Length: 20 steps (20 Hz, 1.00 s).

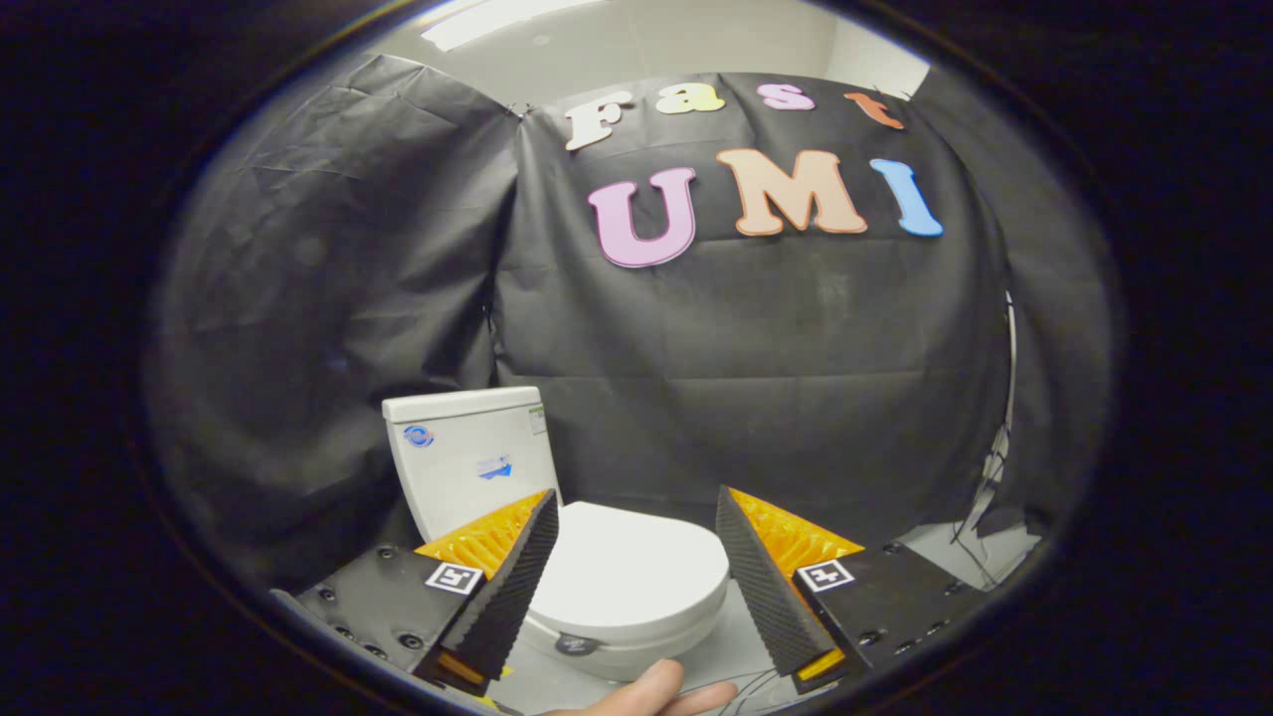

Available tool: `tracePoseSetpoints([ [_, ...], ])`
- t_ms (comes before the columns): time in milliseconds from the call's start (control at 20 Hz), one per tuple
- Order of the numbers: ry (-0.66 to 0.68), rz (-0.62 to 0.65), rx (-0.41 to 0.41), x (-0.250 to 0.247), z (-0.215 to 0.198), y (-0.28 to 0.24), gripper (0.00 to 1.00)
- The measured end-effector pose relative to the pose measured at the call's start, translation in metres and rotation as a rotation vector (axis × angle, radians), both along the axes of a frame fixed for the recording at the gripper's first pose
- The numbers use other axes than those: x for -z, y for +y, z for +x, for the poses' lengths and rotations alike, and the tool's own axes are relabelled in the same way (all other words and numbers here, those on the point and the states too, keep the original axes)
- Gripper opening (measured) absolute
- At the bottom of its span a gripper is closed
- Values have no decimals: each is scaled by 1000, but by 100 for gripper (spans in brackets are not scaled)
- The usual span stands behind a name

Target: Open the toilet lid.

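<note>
A white toilet stands against the black cloth wall, its tank [469, 452] upright behind the bowl. The white lid [636, 572] lies flat and closed over the bowl, seen between my two fingers and a little beyond them. My gripper [636, 502] is open, fingers spread wide on either side of the lid, holding nothing. The left finger [512, 587] overlaps the lid's left side and the tank's lower corner. The right finger [766, 587] sits just past the lid's right edge. The bowl's front rim [597, 651] shows below the lid.
Part of a person's hand [656, 693] shows just under the bowl's front. Black cloth walls close in behind and to the left. Cables [980, 527] hang at the right wall over a light floor patch [970, 552].
</note>
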<state>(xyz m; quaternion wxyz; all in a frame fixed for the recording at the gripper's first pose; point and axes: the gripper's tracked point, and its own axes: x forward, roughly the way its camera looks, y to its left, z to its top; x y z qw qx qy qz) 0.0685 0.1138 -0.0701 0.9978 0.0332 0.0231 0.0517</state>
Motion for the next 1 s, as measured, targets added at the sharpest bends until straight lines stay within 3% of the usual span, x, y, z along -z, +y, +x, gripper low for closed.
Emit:
tracePoseSetpoints([
  [300, 145, -18, 91, 80, -61, 19, 99],
  [550, 118, 10, 64, 72, -45, 39, 99],
  [1000, 115, 62, 145, 83, -55, 17, 99],
])
